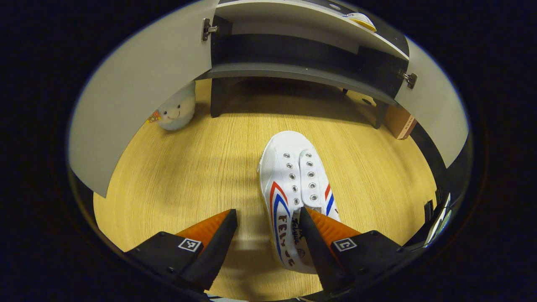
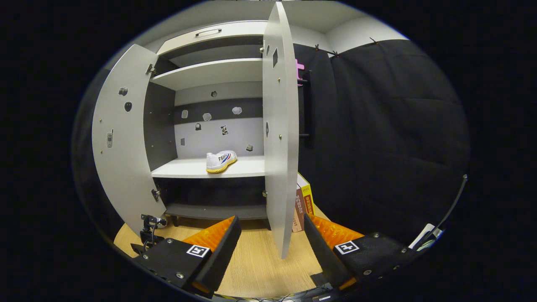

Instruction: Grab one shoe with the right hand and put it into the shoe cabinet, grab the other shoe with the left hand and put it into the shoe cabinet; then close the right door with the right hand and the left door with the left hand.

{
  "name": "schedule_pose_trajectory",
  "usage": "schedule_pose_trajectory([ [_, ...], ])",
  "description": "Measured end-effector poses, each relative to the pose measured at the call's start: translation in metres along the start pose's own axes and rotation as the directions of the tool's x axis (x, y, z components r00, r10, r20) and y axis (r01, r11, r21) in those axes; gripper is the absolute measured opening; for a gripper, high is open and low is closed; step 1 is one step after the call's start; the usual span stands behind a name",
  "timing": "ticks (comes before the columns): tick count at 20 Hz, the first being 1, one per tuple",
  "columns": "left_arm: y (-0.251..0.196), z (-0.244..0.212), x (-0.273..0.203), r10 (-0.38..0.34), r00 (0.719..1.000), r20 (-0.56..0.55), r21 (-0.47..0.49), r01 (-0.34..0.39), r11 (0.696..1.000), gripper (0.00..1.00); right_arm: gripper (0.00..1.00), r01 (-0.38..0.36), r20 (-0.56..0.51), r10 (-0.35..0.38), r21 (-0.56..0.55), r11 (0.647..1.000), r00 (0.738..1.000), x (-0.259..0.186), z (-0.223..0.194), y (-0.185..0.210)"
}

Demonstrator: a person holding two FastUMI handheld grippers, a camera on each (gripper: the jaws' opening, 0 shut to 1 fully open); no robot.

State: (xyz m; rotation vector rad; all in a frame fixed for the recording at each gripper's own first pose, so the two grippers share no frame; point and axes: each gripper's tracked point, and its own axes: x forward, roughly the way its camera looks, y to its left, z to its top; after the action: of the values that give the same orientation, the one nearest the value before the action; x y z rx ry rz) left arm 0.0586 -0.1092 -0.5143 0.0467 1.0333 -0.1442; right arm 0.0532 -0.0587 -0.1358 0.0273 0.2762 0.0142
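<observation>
In the left gripper view, the left gripper (image 1: 268,241) hangs low over a pale wood-grain floor (image 1: 176,180) with its fingers spread wide; a white canvas lace-up shoe with red and blue side stripes (image 1: 293,184) lies on the floor, toe pointing toward the cabinet, and the gripper's right-hand finger (image 1: 312,239) overlaps the shoe's heel end while the other finger stands apart on bare floor, so nothing is pinched. Ahead stands the grey-and-white shoe cabinet (image 1: 293,71) on short dark legs, both doors swung open, and a small round pale plush toy with a smiling face (image 1: 176,111) sits on the floor beside the left door. In the right gripper view, the right gripper (image 2: 270,245) is likewise spread and empty, facing the open cabinet. A second white shoe with a yellowish sole (image 2: 221,161) rests on the cabinet's middle shelf (image 2: 184,167). The right door (image 2: 279,126) stands edge-on in front of the camera, the left door (image 2: 121,138) is swung wide, and several upright books (image 2: 304,205) stand on the floor just beside the cabinet, behind the right door.
</observation>
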Motion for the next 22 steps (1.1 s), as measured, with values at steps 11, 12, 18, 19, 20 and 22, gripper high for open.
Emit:
schedule_pose_trajectory([
  [11,-0.009,0.0,0.007,-0.022,0.998,-0.054,0.081,0.026,0.996,0.07,0.93,-0.024,-0.029,0.024,0.0,1.0,0.999,0.001,-0.011,0.0],
  [12,-0.008,0.001,0.006,-0.021,0.998,-0.065,0.053,0.025,0.998,0.07,0.93,-0.026,-0.028,0.026,-0.001,1.0,0.999,0.002,-0.01,0.0],
  [18,-0.008,0.017,-0.005,-0.033,0.998,-0.06,0.059,0.037,0.998,0.07,0.93,-0.074,-0.006,0.074,-0.006,0.997,0.997,0.004,0.005,0.012],
  [19,-0.007,0.023,-0.004,-0.042,0.998,-0.055,0.057,0.045,0.997,0.06,0.93,-0.092,0.002,0.092,-0.007,0.996,0.996,0.005,0.008,0.016],
  [20,-0.008,0.028,-0.005,-0.051,0.998,-0.047,0.052,0.053,0.997,0.06,0.93,-0.114,0.005,0.114,-0.008,0.993,0.993,0.007,0.01,0.02],
  [22,-0.013,0.041,-0.012,-0.07,0.997,-0.027,0.036,0.071,0.997,0.06,0.93,-0.164,0.007,0.164,-0.01,0.986,0.986,0.012,0.011,0.026],
])
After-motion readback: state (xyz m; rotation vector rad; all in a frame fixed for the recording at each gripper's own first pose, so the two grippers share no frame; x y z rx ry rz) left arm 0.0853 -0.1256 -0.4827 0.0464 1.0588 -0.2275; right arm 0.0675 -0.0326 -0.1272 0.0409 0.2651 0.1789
